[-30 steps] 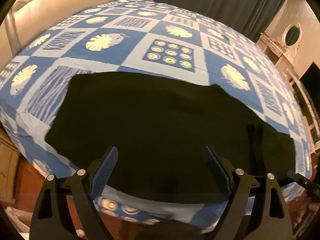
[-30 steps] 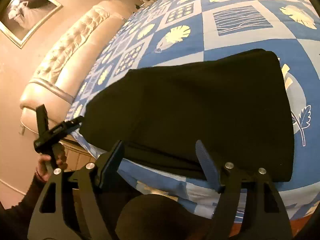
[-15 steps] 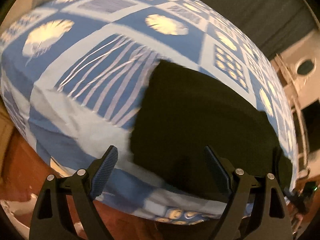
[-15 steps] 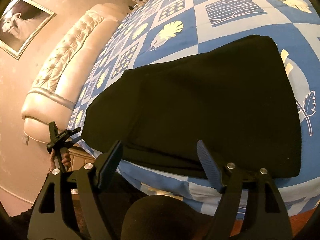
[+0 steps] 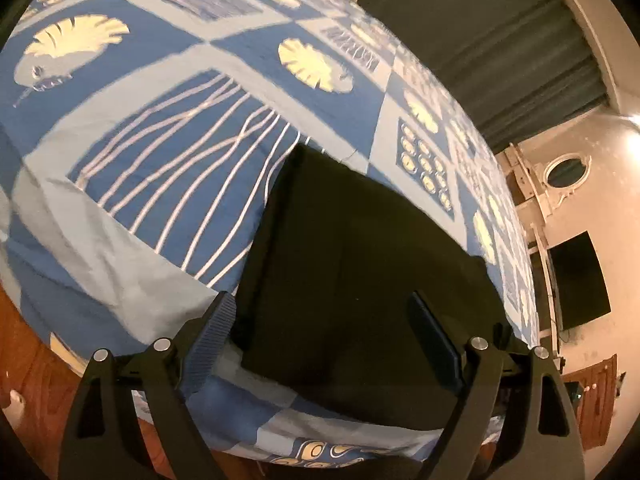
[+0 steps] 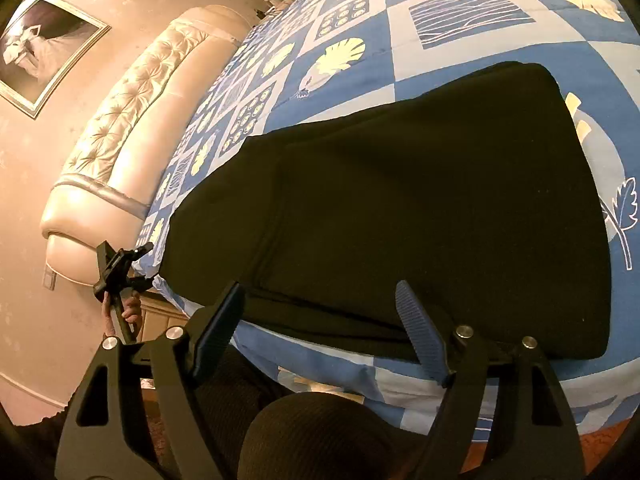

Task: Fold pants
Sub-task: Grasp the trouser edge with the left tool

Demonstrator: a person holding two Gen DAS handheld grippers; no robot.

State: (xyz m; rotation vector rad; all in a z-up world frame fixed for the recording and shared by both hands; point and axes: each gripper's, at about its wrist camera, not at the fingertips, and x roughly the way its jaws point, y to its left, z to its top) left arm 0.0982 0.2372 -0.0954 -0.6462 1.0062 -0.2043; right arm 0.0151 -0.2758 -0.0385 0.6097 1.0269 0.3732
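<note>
The black pants (image 6: pixel 420 208) lie flat on the blue patterned bedspread (image 6: pixel 460 40), filling the middle of the right wrist view and, in the left wrist view, running from the centre to the lower right. They look already doubled lengthwise, one leg on the other, so I judge the step in hand to be the approach for the next fold across the length. The left gripper (image 5: pixel 324 344) sits wide apart and empty at the bottom centre, over the near left corner of the cloth; the right gripper (image 6: pixel 320 332) is likewise wide and empty over the near edge. Next, each would need to close on an edge through all layers. The fabric is so dark that seams, waistband and layer count are hard to tell, and the gripper hides part of the near edge.
</note>
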